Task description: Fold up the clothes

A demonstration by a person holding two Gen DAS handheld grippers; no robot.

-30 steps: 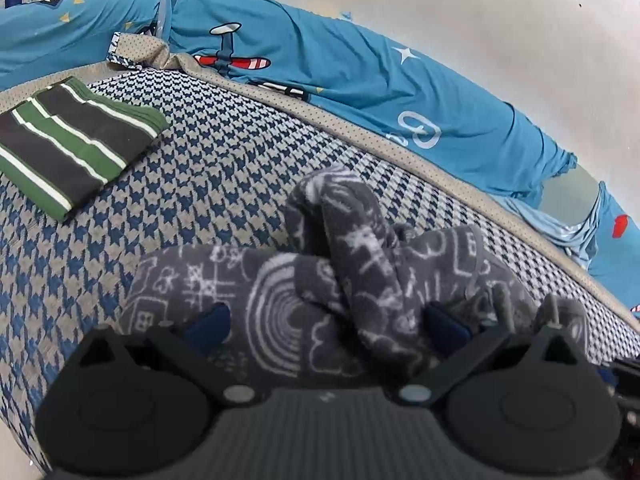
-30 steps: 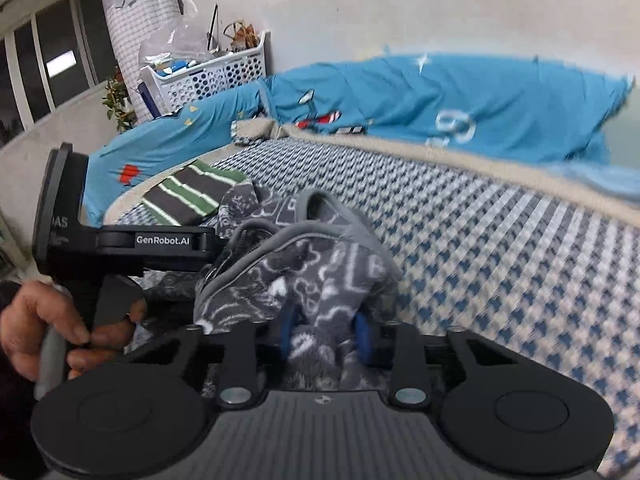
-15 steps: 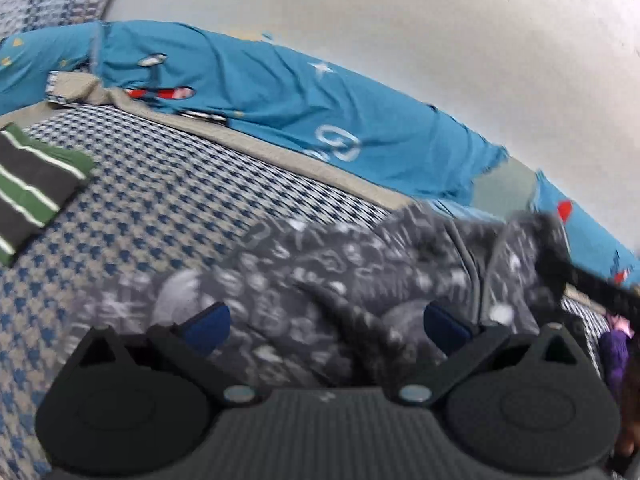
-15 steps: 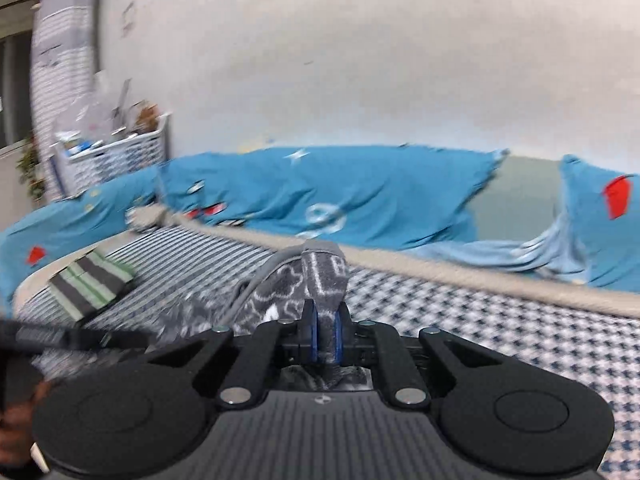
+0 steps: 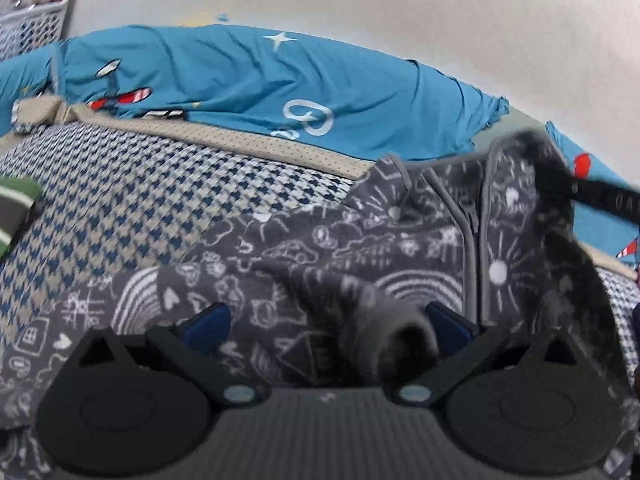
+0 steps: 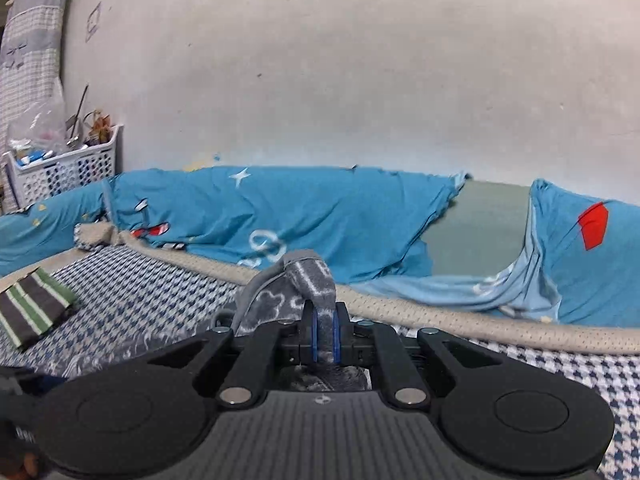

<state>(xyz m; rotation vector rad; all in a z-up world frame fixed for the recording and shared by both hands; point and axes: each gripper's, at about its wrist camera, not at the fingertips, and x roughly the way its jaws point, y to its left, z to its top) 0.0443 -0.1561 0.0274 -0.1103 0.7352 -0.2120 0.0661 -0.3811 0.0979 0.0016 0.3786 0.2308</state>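
The right gripper [image 6: 325, 338] is pinching a thin fold of the grey fleece jacket [image 5: 400, 248], its pads pressed together on the fabric. The left gripper [image 5: 326, 320] is standing spread, a bunched sleeve lying loose between its fingers. With so little cloth caught, the plush fleece could be slipping free, or the zipper [image 5: 474, 240] front twisting. The jacket is sagging soft and crumpled just ahead of the left gripper, on the nubby houndstooth bedcover [image 5: 140, 200].

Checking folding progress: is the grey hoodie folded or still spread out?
Not folded. The hoodie lies rumpled, zipper side up, on the bed, one edge lifted in the shut right gripper.
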